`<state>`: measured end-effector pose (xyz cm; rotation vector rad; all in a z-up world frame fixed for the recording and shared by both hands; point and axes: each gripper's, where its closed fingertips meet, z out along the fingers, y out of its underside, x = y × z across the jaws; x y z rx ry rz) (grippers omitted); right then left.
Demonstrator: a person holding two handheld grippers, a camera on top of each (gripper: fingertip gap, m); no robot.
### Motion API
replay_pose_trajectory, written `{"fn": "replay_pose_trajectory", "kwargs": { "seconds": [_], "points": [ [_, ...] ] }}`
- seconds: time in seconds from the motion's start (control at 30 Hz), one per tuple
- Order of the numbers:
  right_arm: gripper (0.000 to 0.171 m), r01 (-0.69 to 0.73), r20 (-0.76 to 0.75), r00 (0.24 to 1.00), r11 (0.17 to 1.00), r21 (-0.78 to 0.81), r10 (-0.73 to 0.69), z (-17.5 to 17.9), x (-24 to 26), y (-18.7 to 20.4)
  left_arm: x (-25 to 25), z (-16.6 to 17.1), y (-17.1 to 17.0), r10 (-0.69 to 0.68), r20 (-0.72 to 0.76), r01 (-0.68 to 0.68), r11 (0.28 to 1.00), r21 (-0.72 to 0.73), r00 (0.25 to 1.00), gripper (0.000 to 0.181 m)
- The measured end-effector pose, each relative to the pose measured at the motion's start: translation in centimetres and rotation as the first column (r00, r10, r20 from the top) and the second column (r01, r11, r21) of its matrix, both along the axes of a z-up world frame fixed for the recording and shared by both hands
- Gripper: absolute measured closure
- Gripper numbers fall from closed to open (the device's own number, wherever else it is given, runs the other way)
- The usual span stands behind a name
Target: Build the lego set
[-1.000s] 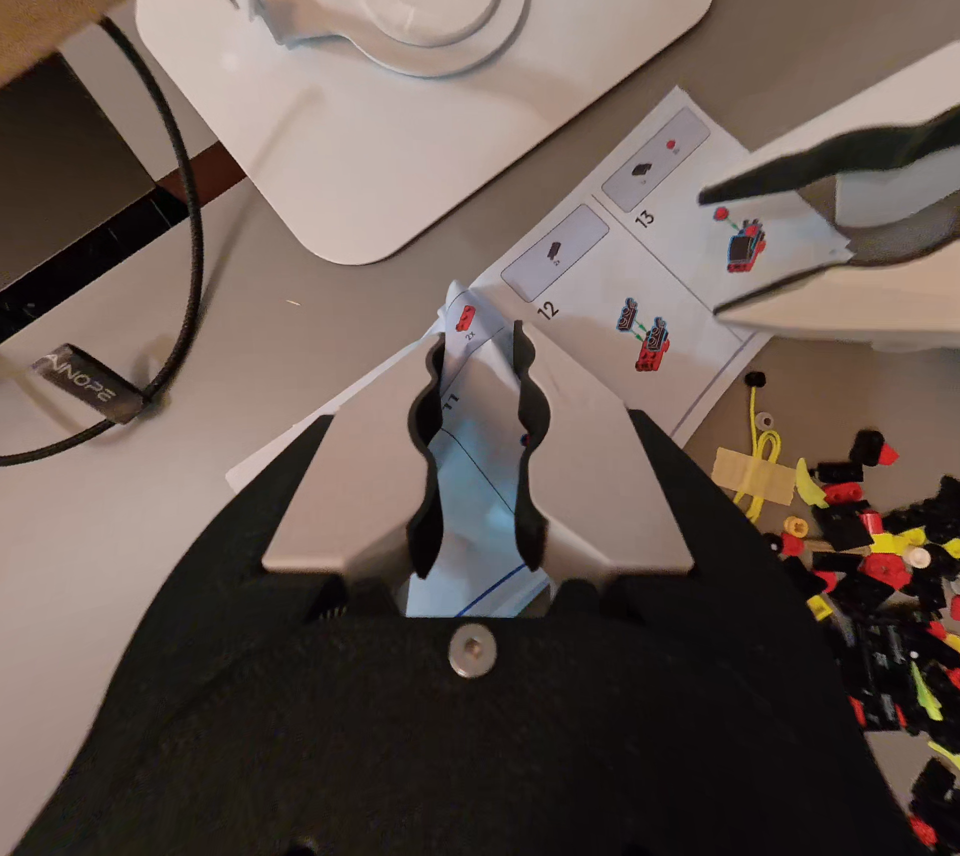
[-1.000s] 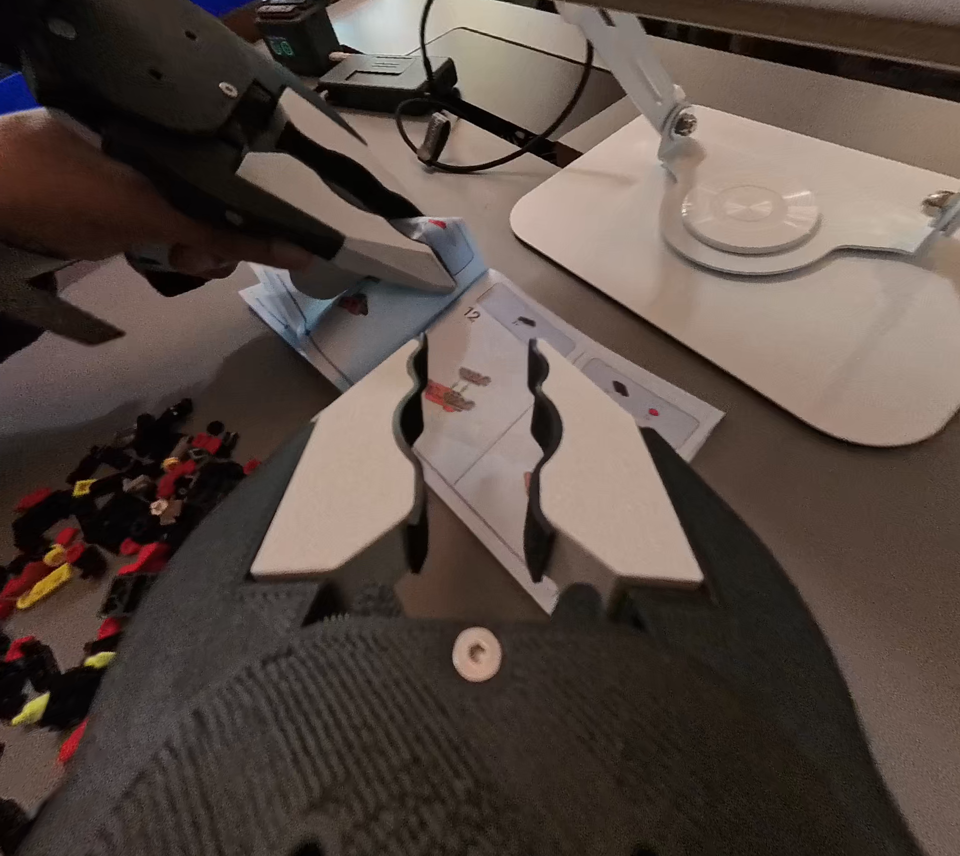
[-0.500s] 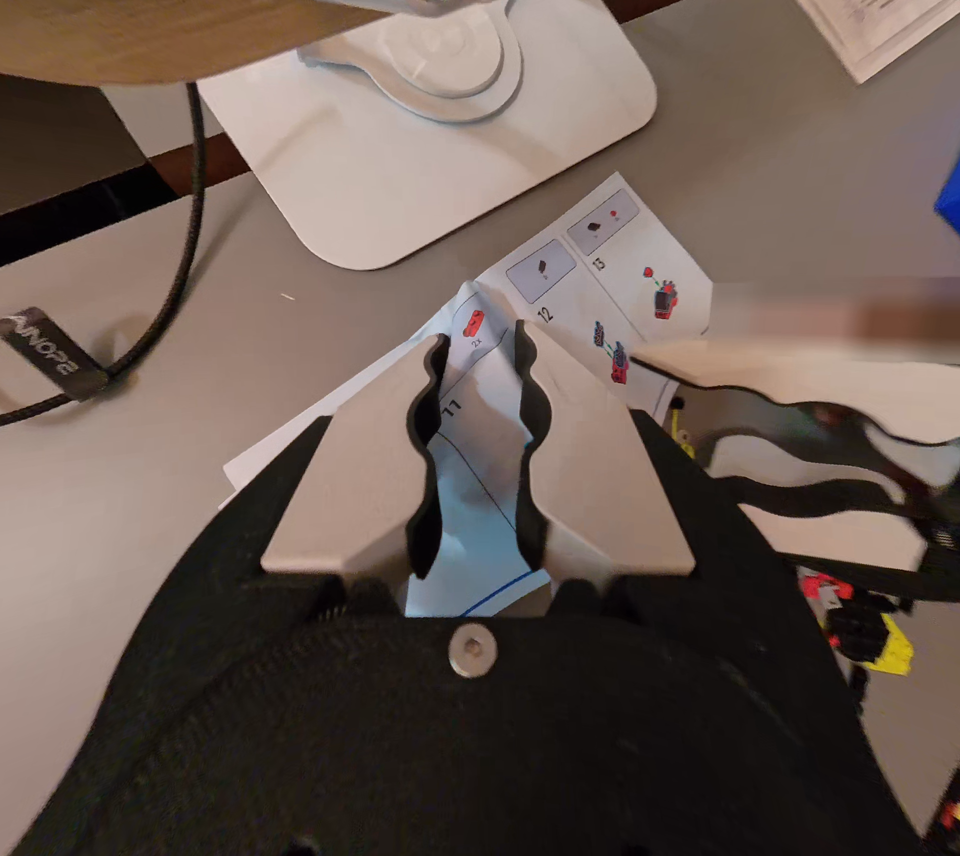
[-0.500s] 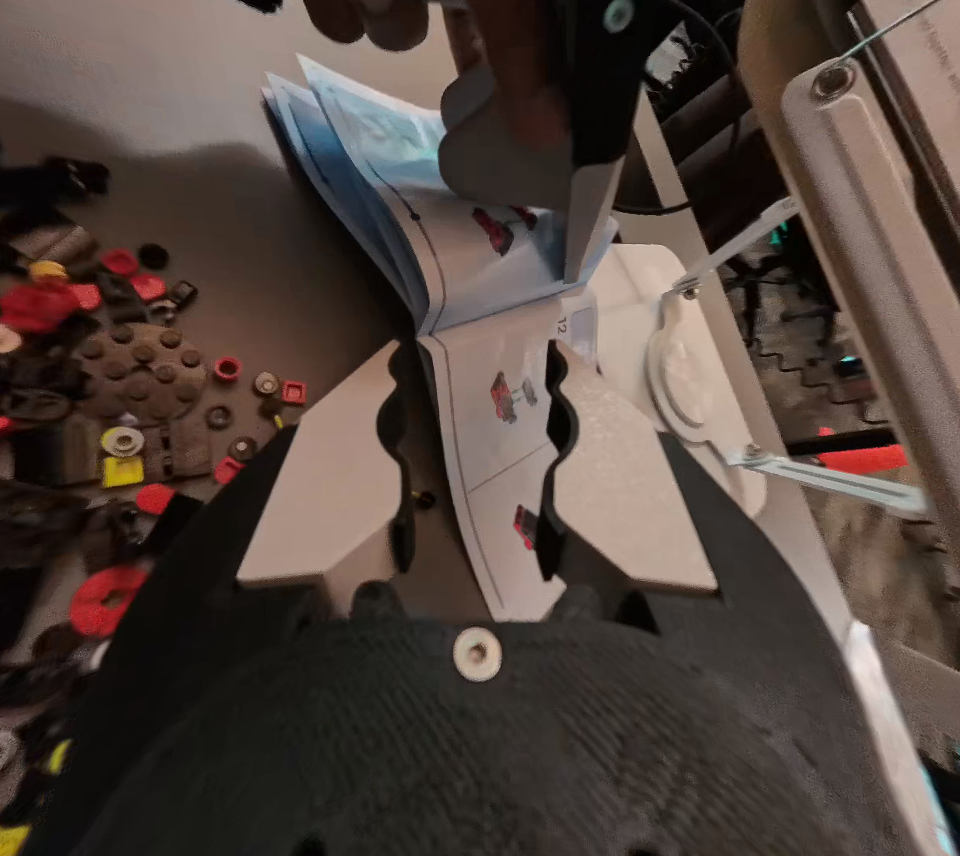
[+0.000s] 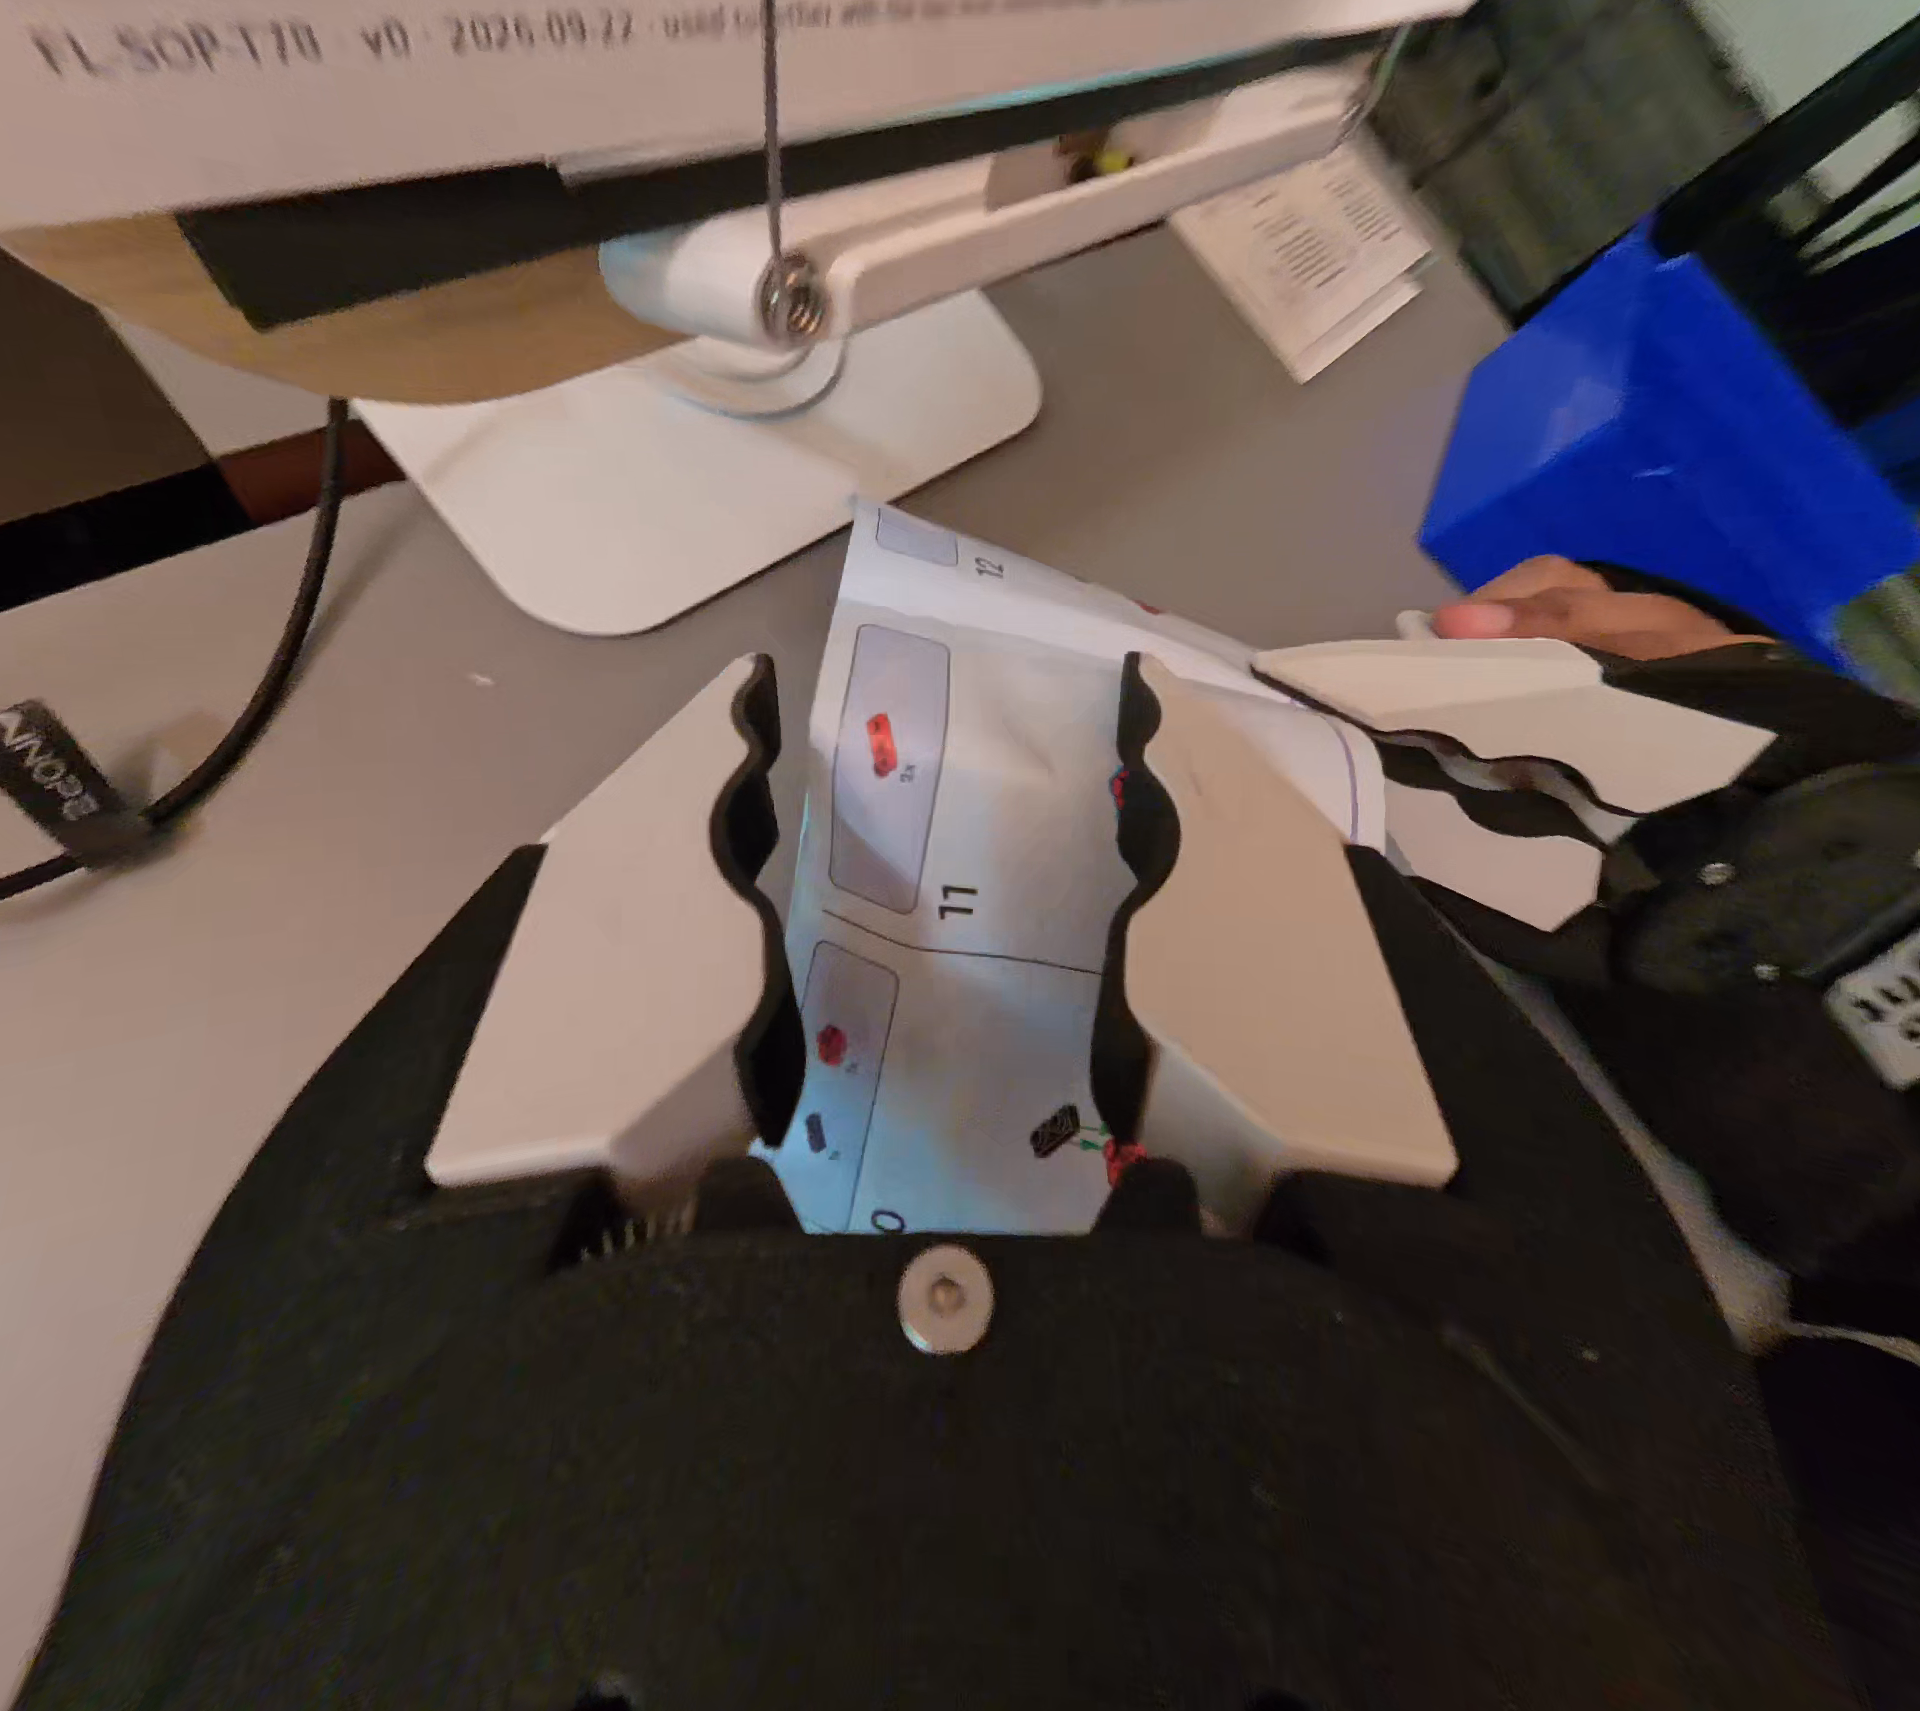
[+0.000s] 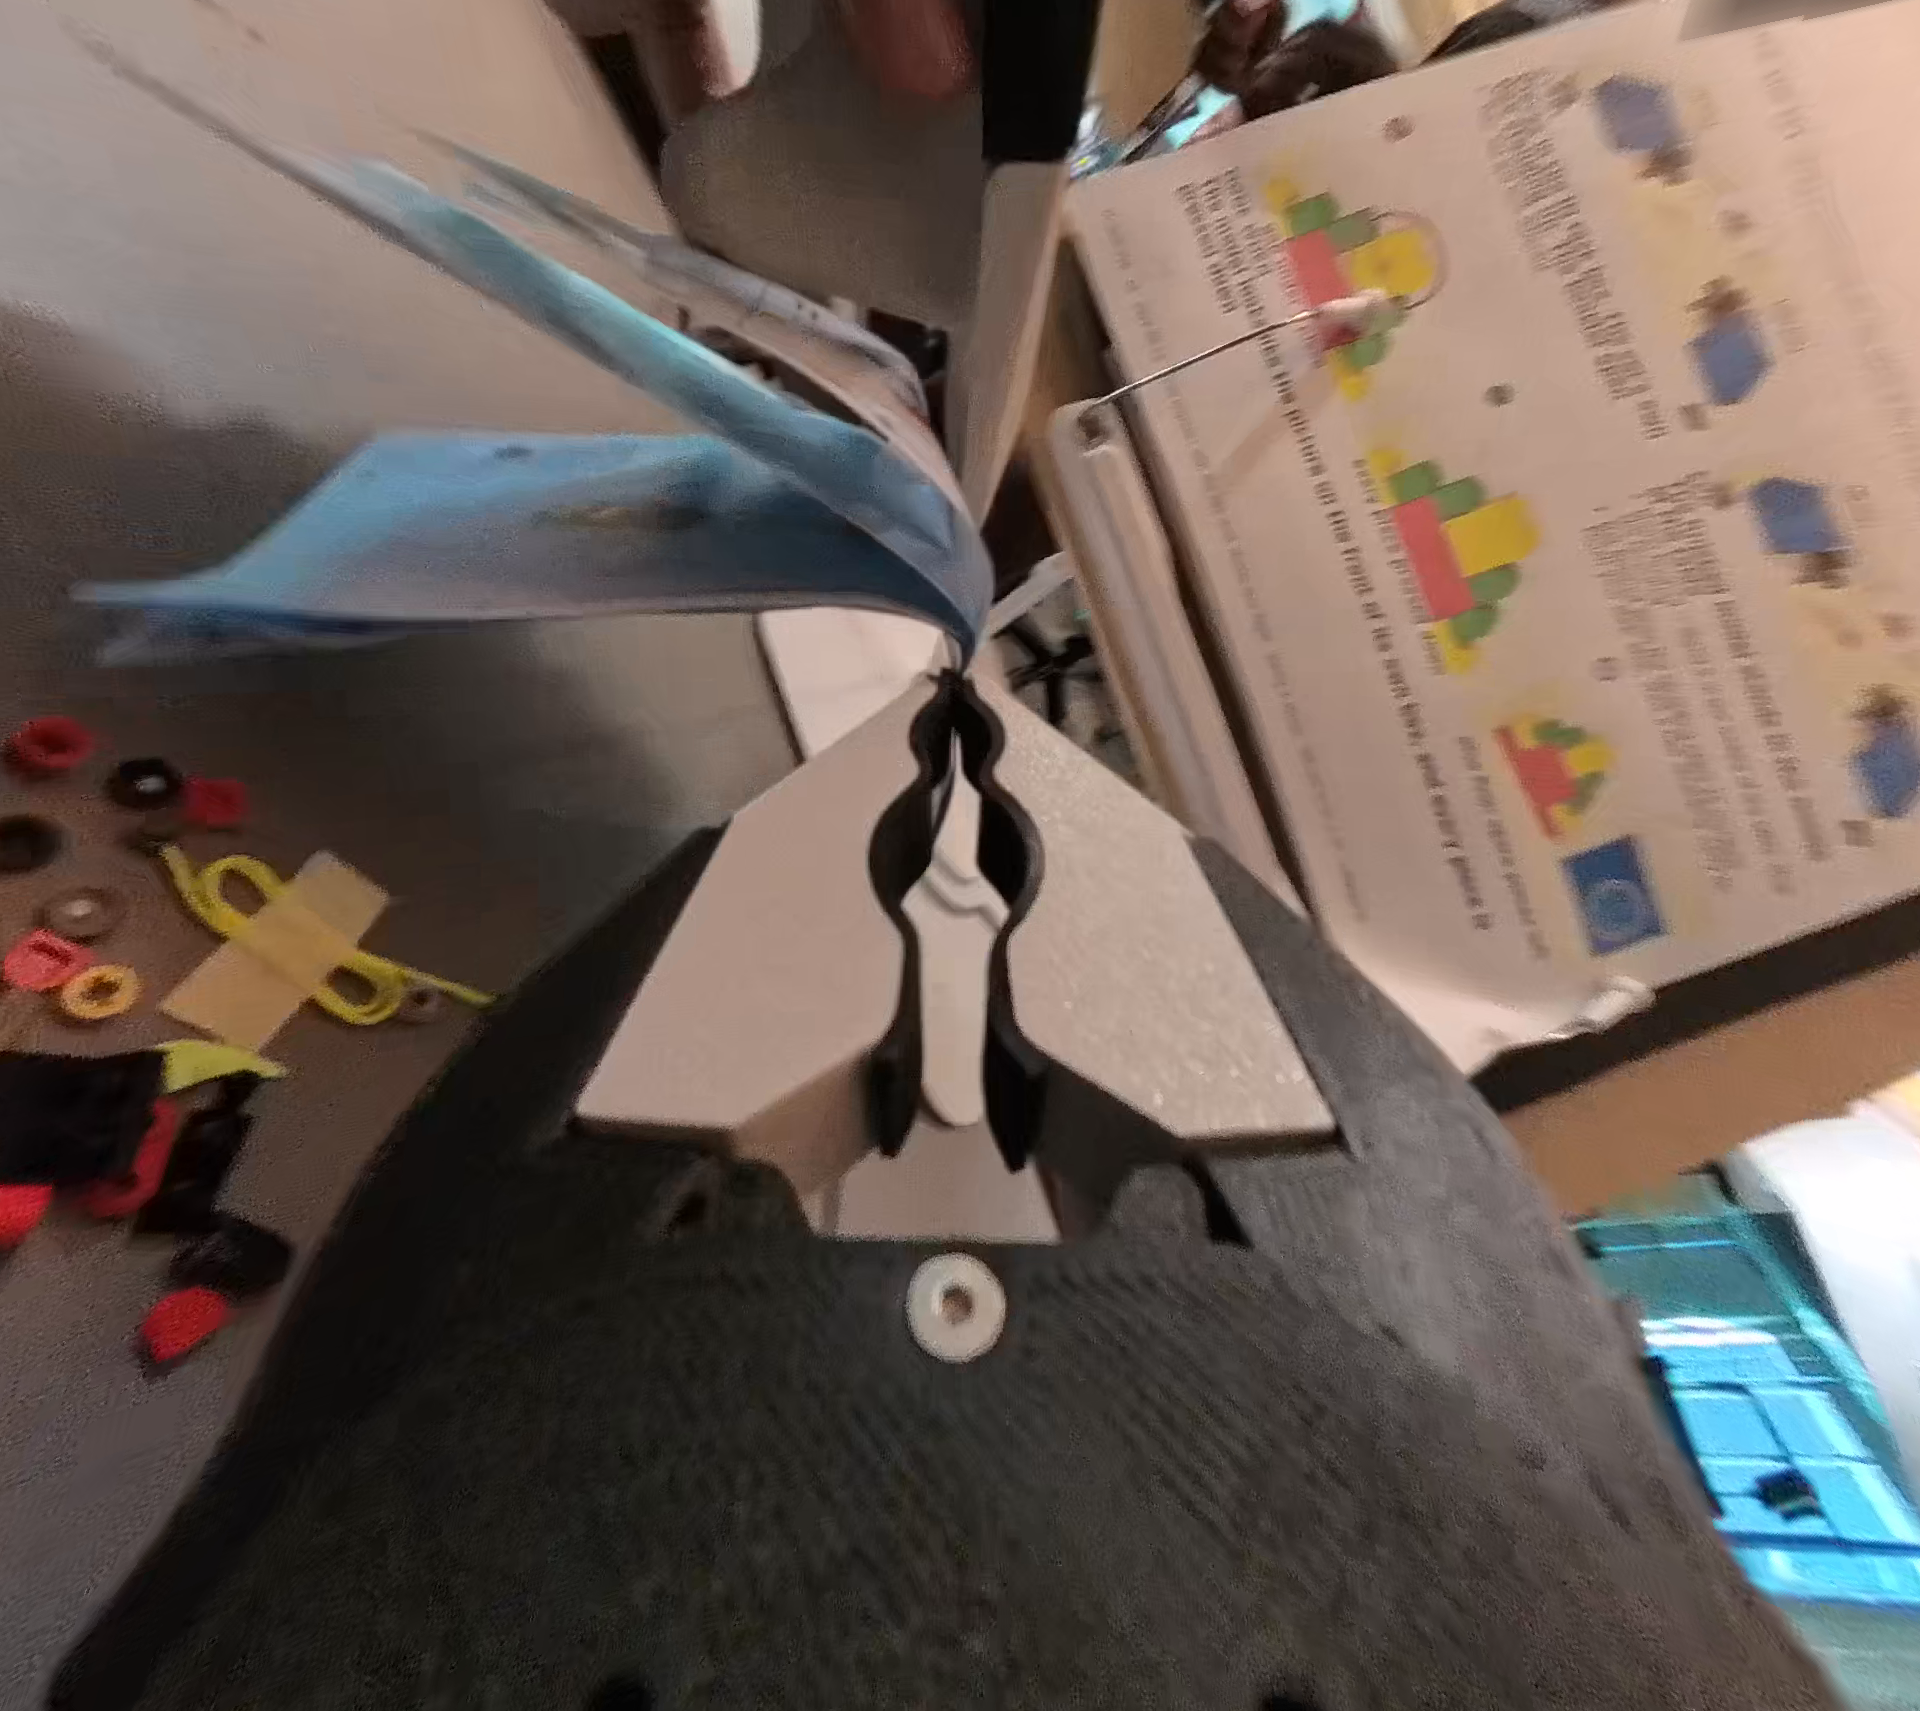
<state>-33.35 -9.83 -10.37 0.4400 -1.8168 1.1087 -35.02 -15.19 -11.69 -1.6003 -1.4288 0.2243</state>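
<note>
Paper is what both tools are dealing with just now: the thin instruction booklet [image 5: 977, 840] is lifted off the grey desk [image 5: 260, 830], near the white stand base [image 5: 665, 508] at the back edge. The right gripper [image 6: 951, 705] has its fingers pressed together on the edge of a page, and the leaves fan and droop away from that pinch. The left gripper [image 5: 940, 892] has its fingers well apart, with the open page showing between them, though I cannot tell whether either touches it. The booklet looks feather-light and floppy, easy to crease or tear, so I would judge the spine or a whole stack of pages a safer hold than one sheet. Small black, red and yellow lego pieces [image 6: 125, 986] lie loose on the desk, well apart from the booklet, with a yellow string under tape [image 6: 281, 934] beside them; they look hard, tiny and apt to skid.
</note>
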Motion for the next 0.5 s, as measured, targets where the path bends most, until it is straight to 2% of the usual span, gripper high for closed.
{"fn": "replay_pose_trajectory", "kwargs": {
  "seconds": [0.13, 0.27, 0.4, 0.5],
  "points": [
    [0.171, -0.037, -0.141, 0.99, 0.995, -0.092, 0.023, 3.9, 1.1, 0.8, 1.3, 3.7, 1.3, -0.055, -0.104, 0.077, 0.97, 0.228, 0.993, 0.118],
    [0.171, -0.096, -0.175, 0.982, 0.983, -0.159, 0.067, 7.1, 2.7, 1.2, 2.8, 6.4, 2.0, -0.107, -0.191, 0.173, 0.912, 0.372, 0.976, 0.118],
    [0.171, -0.2, -0.072, 0.98, 0.946, -0.256, 0.188, 10.0, 4.6, 1.8, 5.1, 9.5, 3.3, -0.192, -0.317, 0.323, 0.839, 0.437, 0.929, 0.12],
    [0.171, -0.246, 0.059, 0.958, 0.907, -0.342, 0.282, 11.8, 5.1, 2.6, 6.9, 11.9, 4.3, -0.244, -0.432, 0.443, 0.774, 0.452, 0.868, 0.133]
  ]
}}
